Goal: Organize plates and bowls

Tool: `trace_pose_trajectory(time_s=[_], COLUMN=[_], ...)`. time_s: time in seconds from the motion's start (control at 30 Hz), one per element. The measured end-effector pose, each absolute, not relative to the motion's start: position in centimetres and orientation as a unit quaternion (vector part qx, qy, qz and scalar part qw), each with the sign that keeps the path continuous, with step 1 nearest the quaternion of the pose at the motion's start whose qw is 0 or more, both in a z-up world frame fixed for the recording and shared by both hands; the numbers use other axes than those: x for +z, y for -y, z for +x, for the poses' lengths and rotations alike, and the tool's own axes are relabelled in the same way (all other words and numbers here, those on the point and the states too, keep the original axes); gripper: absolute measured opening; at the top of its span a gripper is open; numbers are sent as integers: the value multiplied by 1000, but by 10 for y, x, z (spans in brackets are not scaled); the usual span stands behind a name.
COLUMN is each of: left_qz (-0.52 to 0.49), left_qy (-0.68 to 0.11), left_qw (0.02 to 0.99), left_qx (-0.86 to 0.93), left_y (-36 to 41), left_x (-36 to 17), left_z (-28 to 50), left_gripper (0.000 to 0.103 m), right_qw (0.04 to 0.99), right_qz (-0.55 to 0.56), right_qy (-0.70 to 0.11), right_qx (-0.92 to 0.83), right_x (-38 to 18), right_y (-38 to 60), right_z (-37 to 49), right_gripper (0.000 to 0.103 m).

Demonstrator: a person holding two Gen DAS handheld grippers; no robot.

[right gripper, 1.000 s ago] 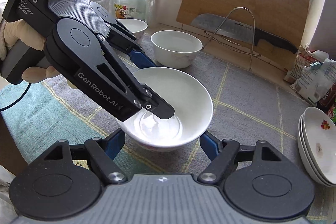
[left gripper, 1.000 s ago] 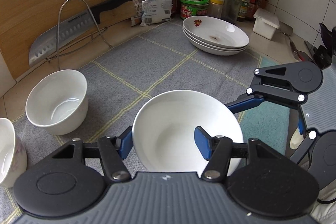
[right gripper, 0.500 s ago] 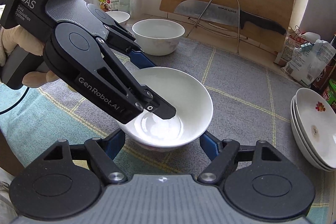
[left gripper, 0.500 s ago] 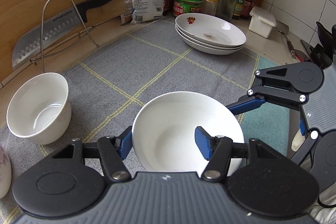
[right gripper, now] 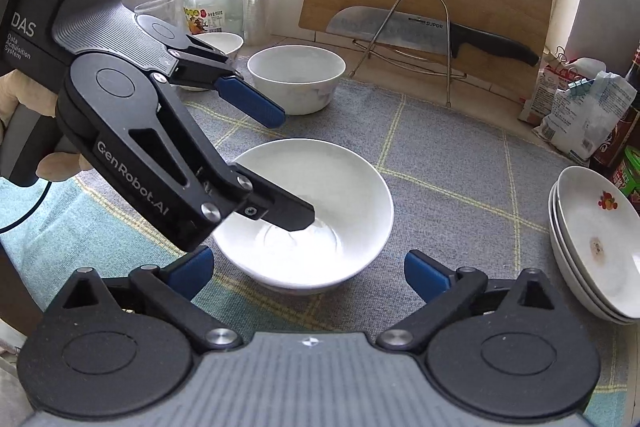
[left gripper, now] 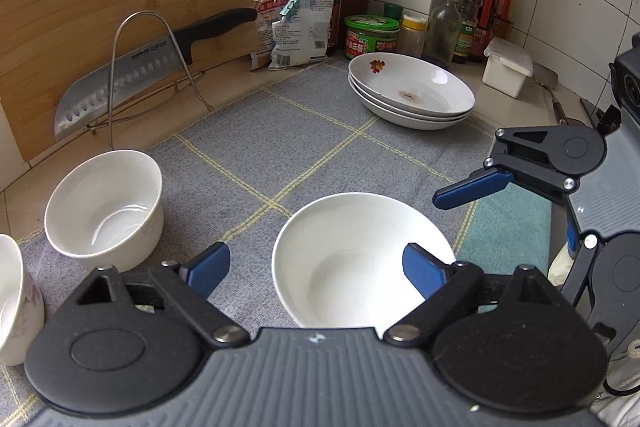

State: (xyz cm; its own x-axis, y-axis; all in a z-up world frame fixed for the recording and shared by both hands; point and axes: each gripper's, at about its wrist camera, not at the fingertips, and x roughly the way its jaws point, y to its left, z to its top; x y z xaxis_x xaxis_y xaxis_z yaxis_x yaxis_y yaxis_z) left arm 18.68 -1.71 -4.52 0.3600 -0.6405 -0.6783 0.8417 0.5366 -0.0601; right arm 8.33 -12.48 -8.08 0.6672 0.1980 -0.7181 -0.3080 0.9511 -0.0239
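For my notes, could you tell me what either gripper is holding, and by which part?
Nothing: both the left gripper and right gripper have just opened around the white bowl.

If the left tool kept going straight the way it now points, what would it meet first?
Probably the wide white bowl: the left tool, jaws just opened, points down over its rim, one finger inside. Depth is uncertain.
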Motion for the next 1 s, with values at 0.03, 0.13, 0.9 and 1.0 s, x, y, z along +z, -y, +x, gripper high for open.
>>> trace_pose_trajectory(time_s=[0.03,0.13,0.9,1.0], left_qz=[149,145,143,147], left_qy=[-330,-322,-318,-320], left_qw=[815,829,877,877], left_qx=[-452,-433,-330,-325], left_y=[13,2,-39,-38], left_x=[-43,-35,-27,-30], left_z=[187,190,263,275], left_gripper=[93,95,96,96], right_qw=[910,913,920,919], right_qz=[-73,-76,-114,-121], right_qy=[-383,-378,-333,-329], right_qx=[139,137,175,181], right_x=[-80,-74,-57,-58], right_y=[125,125,98,93], right_z=[84,85,157,171], right_gripper=[103,103,103,103])
